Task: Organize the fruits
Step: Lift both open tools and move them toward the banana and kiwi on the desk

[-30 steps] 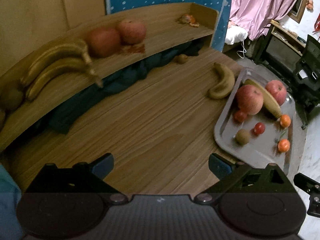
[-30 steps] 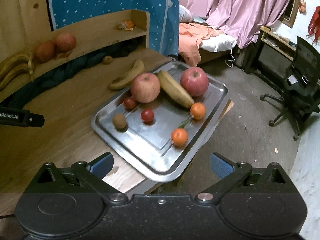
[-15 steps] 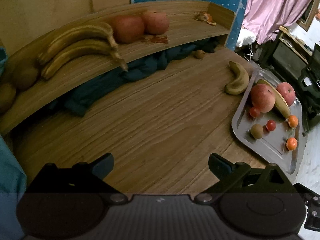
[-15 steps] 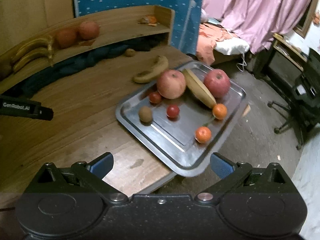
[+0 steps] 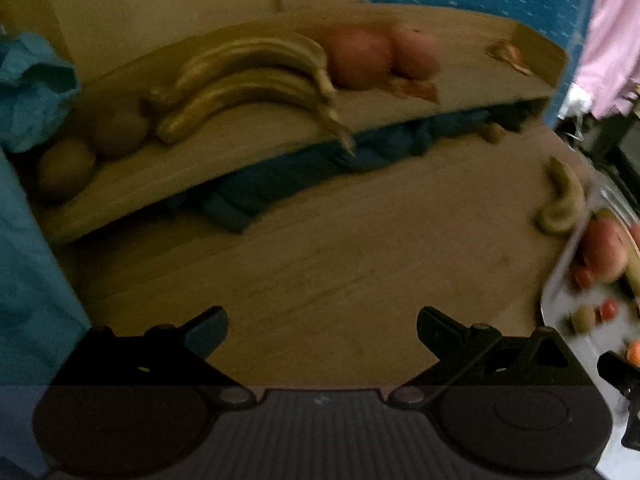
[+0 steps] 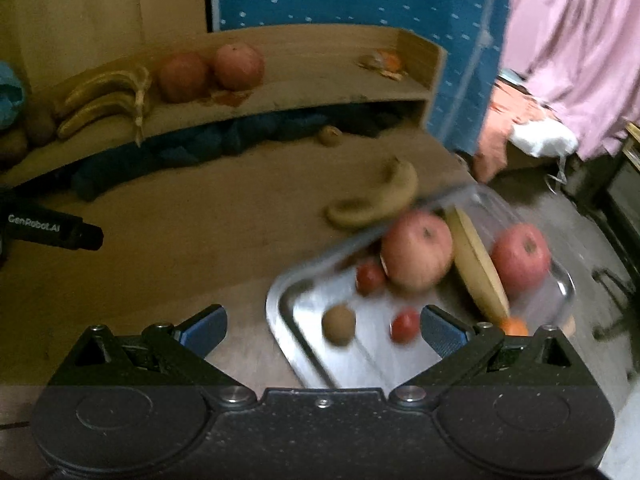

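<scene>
Through the left wrist camera, our left gripper (image 5: pixel 322 330) hangs spread and empty over the bare brown wooden bench (image 5: pixel 320 256). Ahead of it and higher sits the long curved wooden shelf (image 5: pixel 248 148), already carrying a pair of yellow-brown bananas (image 5: pixel 248 80), two reddish round apples (image 5: pixel 384 58) beyond them, and two dull brown round fruits (image 5: pixel 92 148) toward the gripper's left. Far off to its right lies a single curved banana (image 5: pixel 562 200) on the bench, touching or just beside the rim of the shiny metal tray (image 5: pixel 560 276). The view is blurred, so small items are hard to name.

Through the right wrist camera, our right gripper (image 6: pixel 322 330) is also spread wide with nothing between its jaws, poised low over the near corner of the tray (image 6: pixel 288 320). Just ahead between the fingers lies a small brown kiwi-like fruit (image 6: pixel 338 324), with a small red tomato-like fruit (image 6: pixel 405 325) close to the right finger. Farther in sit a pale red apple (image 6: pixel 416 254), a long yellow fruit (image 6: pixel 476 264) and a darker red apple (image 6: pixel 520 258).

We judge this to be the approach step: sorting is partly done, and the right gripper is lining up on a tray fruit. Next we would need to descend, centre the jaws around the small brown fruit, and close gently so it doesn't roll on the slick metal.
</scene>
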Demonstrator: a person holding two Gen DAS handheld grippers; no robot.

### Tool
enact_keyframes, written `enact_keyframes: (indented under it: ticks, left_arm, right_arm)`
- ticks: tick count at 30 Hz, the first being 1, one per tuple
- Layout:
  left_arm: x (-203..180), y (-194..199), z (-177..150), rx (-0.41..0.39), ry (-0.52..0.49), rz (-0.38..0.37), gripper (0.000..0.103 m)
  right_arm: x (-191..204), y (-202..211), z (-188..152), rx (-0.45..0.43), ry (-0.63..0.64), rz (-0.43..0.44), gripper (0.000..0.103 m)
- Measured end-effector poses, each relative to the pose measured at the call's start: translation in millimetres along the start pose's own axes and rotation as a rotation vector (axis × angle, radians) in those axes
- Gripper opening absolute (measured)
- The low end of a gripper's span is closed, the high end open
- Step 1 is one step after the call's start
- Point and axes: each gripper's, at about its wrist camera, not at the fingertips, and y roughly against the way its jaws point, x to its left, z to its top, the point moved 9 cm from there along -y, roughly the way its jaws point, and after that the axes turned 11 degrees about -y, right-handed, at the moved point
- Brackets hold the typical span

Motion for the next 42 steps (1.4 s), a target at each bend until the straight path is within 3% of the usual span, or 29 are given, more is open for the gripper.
enact_keyframes:
  ticks: [8,21,31,42]
  left_arm:
    - [-10,-15,36,0.011,0.073,0.066,0.103]
    - [-63,-55,80,0.045,0.087,0.077,0.103]
    - [-83,-73,99,0.065,0.057,0.081,0.103]
    - [-130,-97,151,0.014,-0.041,0.019,0.103]
  right_arm:
    - [-11,-44,53,-0.010,0.115,0.077,0.102]
    - [-45,-106,107,0.006,0.212,0.122,0.102]
    - [-61,-127,112,0.030,0.193,0.136,0.102]
    - [-68,-144,114,0.055,0.164,0.150,0.102]
